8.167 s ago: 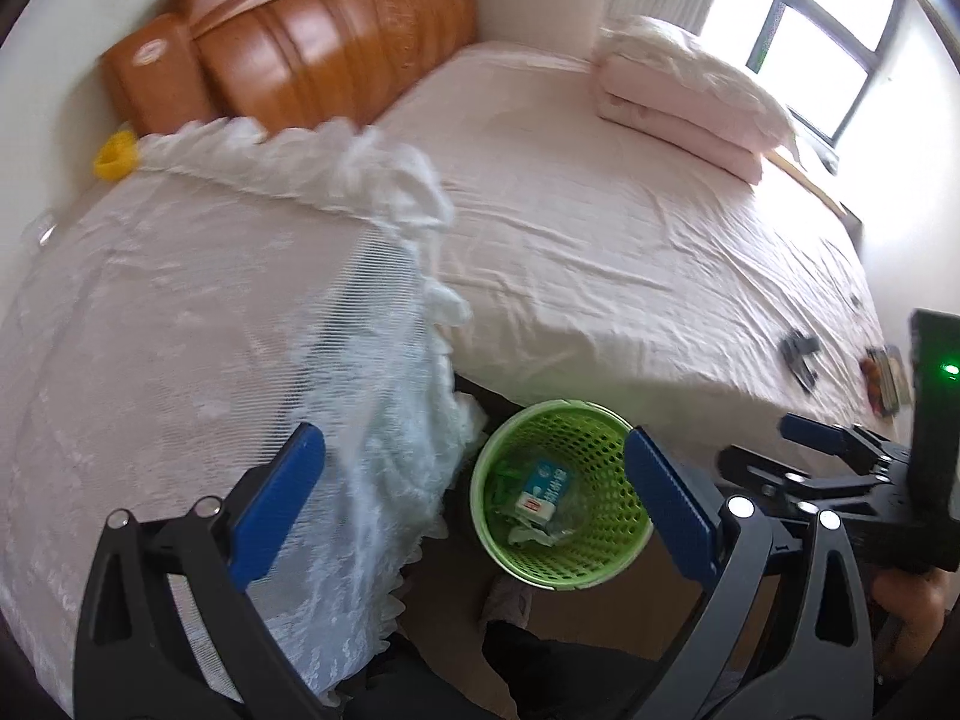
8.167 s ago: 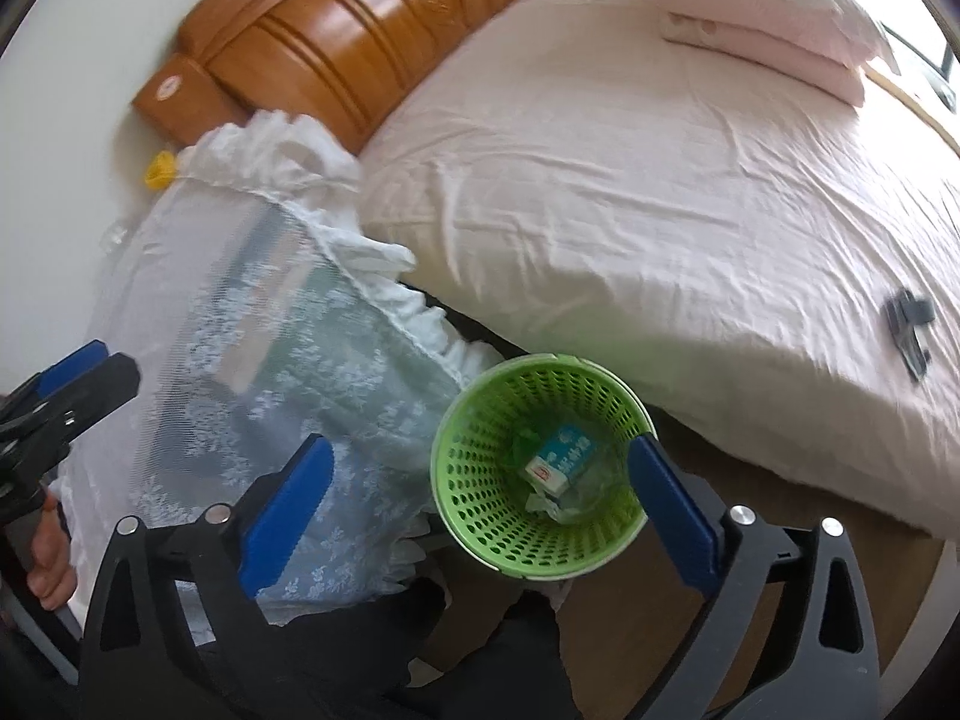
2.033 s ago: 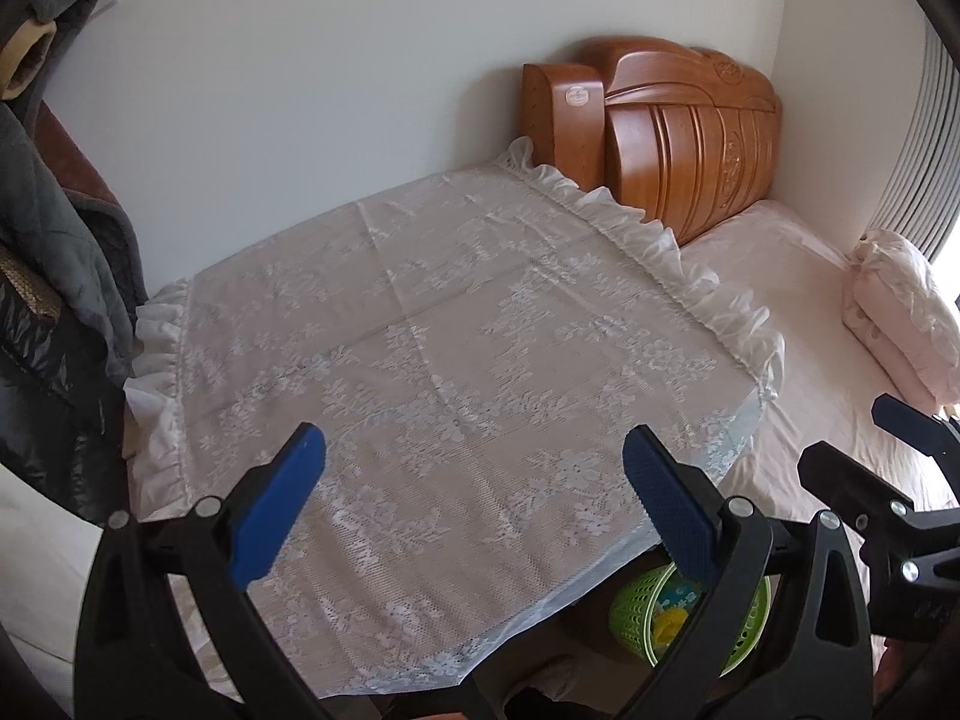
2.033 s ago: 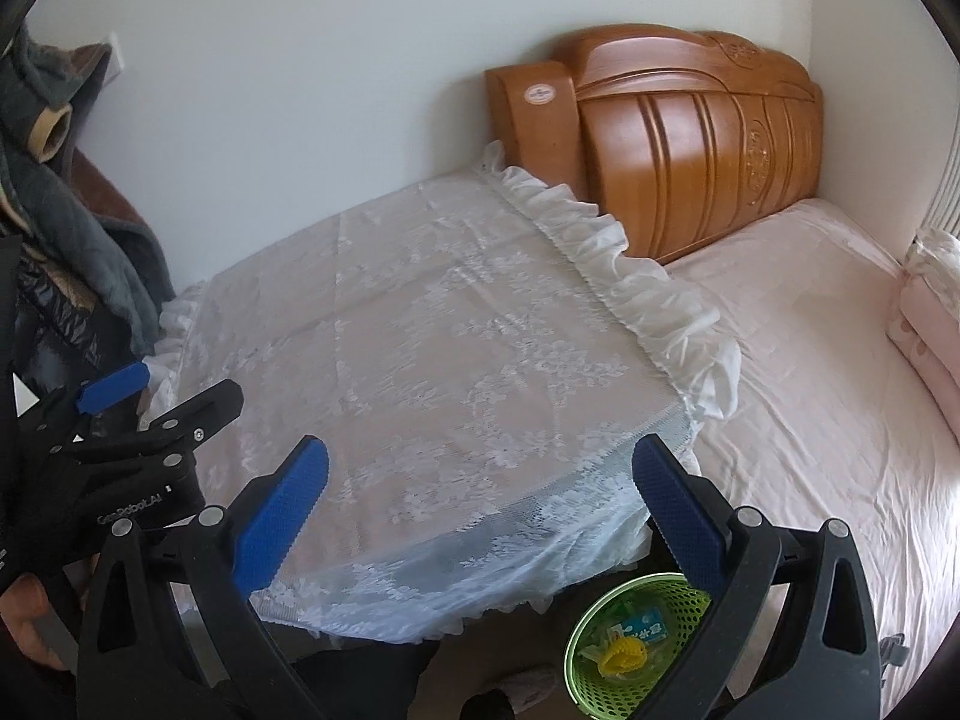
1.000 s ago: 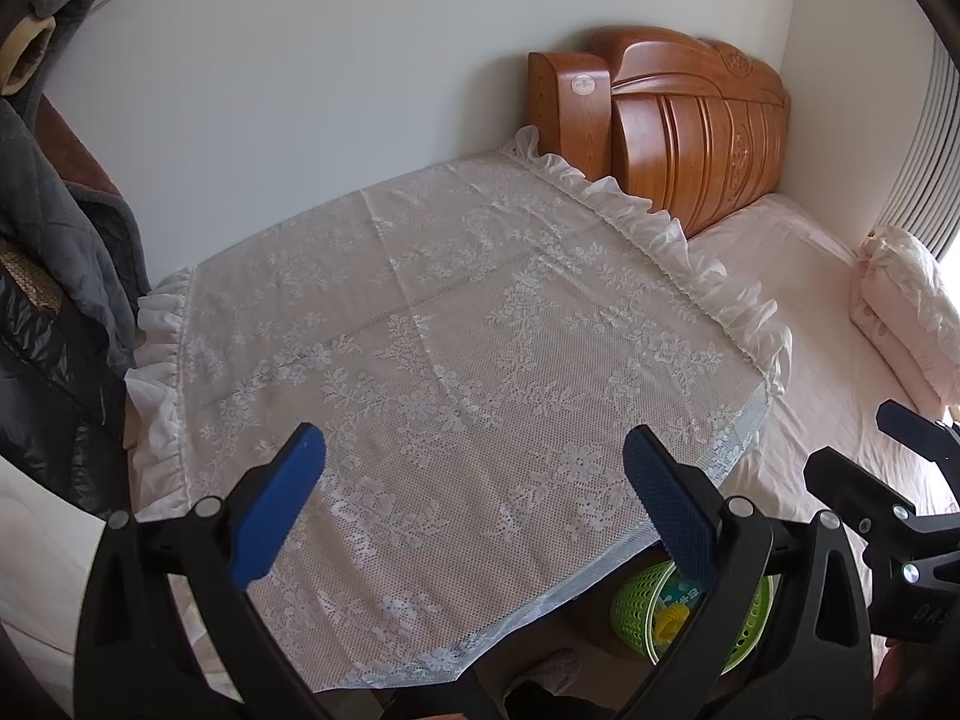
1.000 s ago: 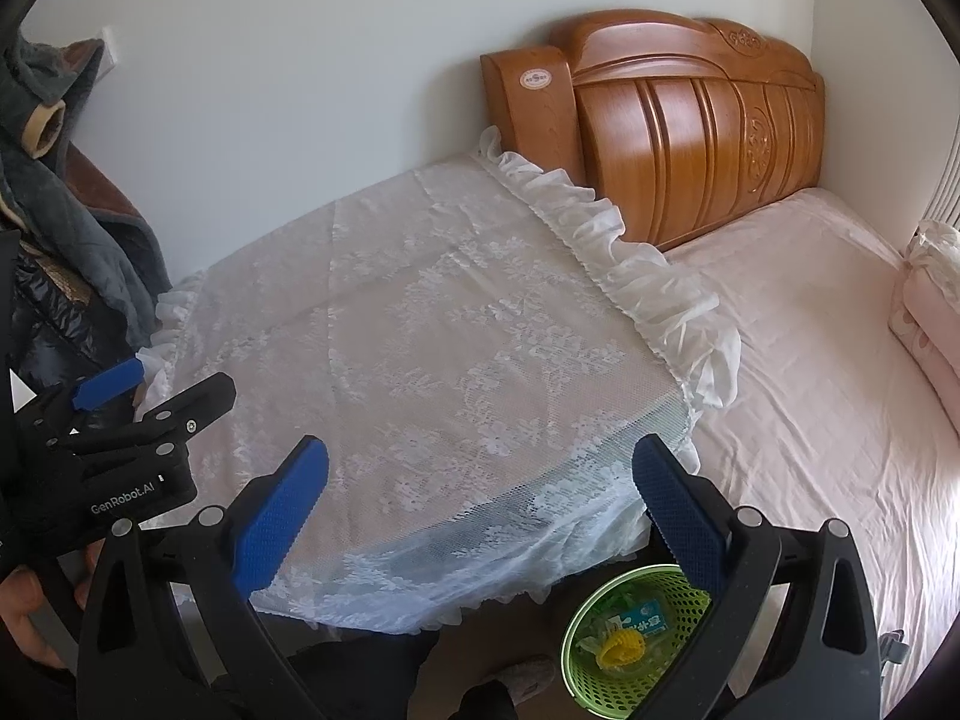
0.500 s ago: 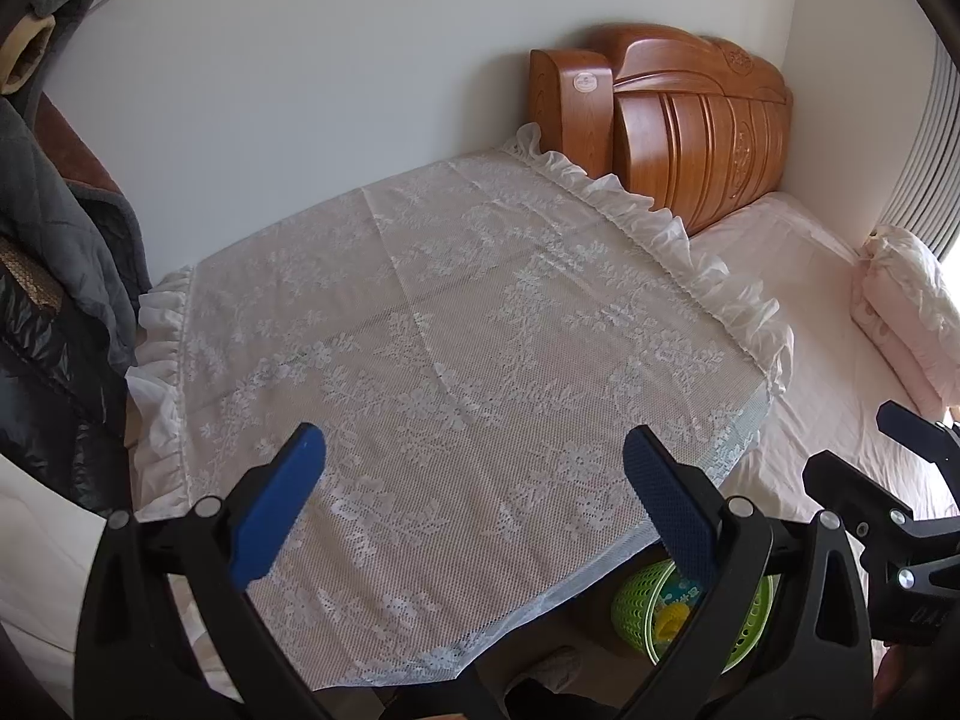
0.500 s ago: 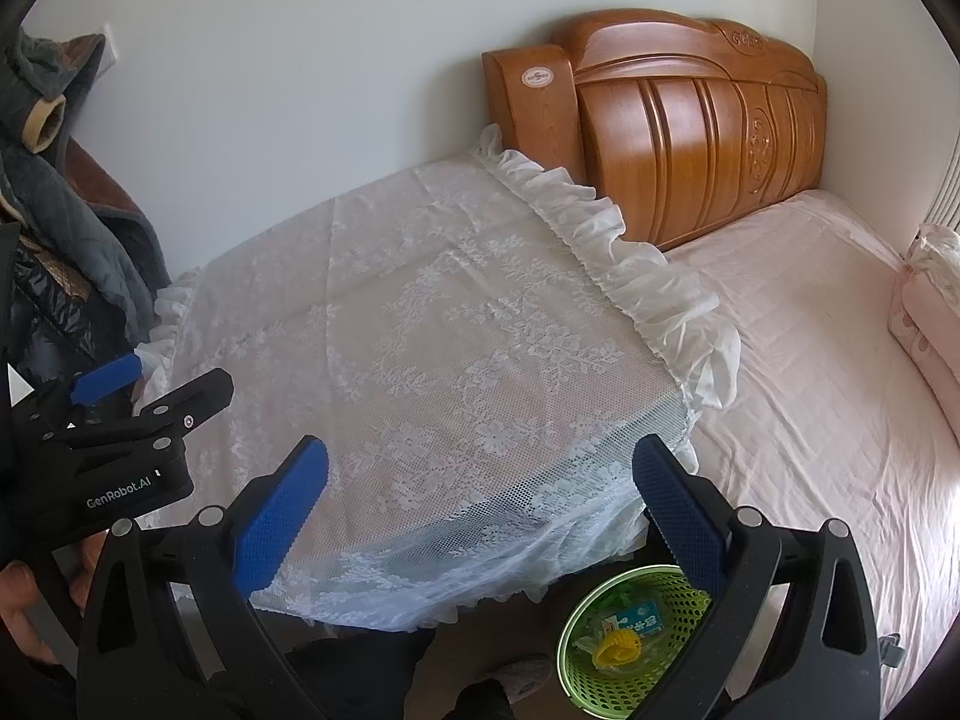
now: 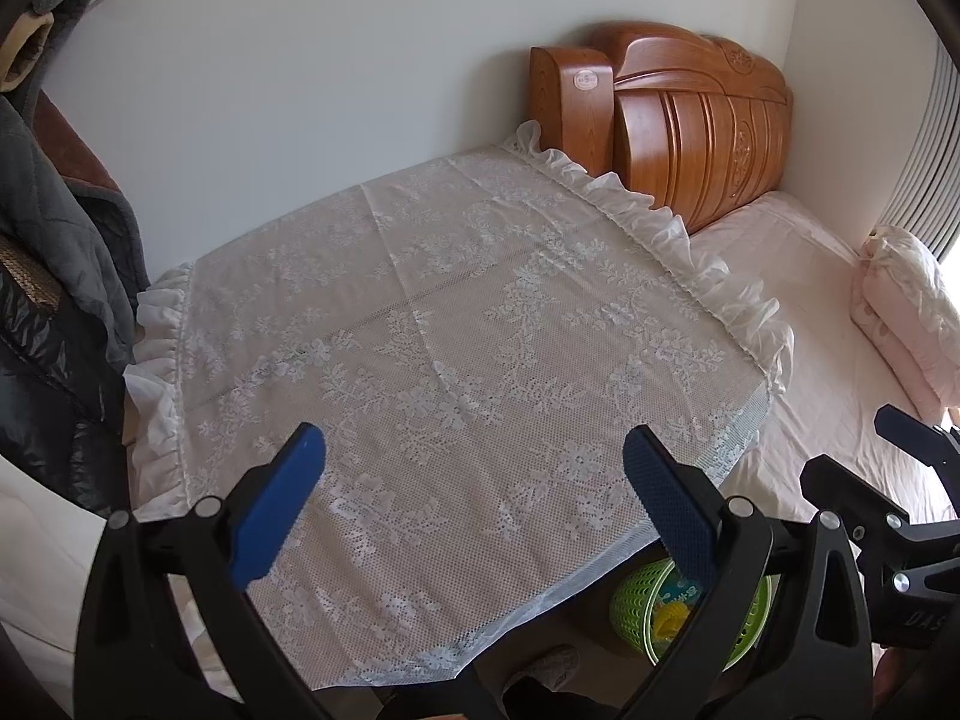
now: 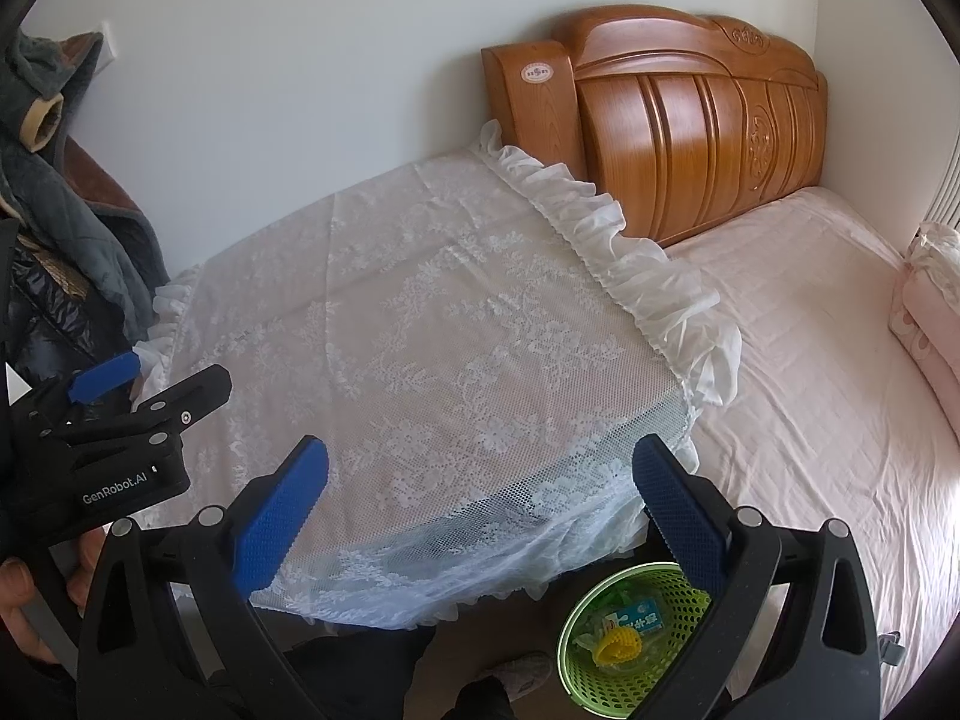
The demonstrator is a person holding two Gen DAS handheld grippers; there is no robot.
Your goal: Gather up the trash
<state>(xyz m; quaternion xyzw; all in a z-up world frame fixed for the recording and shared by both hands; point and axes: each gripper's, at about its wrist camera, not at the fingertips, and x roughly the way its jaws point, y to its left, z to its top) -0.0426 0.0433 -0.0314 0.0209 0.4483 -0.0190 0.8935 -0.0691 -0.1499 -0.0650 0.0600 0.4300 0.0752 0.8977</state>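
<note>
A green mesh trash basket (image 10: 579, 660) stands on the floor between the table and the bed, holding a yellow item (image 10: 615, 642), a small blue-and-white carton (image 10: 636, 617) and other scraps. It also shows in the left wrist view (image 9: 630, 606), partly behind a finger. My left gripper (image 9: 474, 504) is open and empty above the lace-covered table (image 9: 456, 360). My right gripper (image 10: 480, 498) is open and empty above the table's near edge, left of and above the basket. The left gripper also shows from the side in the right wrist view (image 10: 120, 396).
A white lace cloth with frilled edges (image 10: 420, 348) covers the table. A bed with a pink sheet (image 10: 828, 360) and wooden headboard (image 10: 672, 114) lies to the right, with folded pink bedding (image 9: 912, 300). Dark coats (image 9: 48, 276) hang at the left.
Both grippers have held almost still over the last second, open and empty. Since 8 seconds ago they rose and turned from over the basket to over the table; a yellow item now lies in the basket.
</note>
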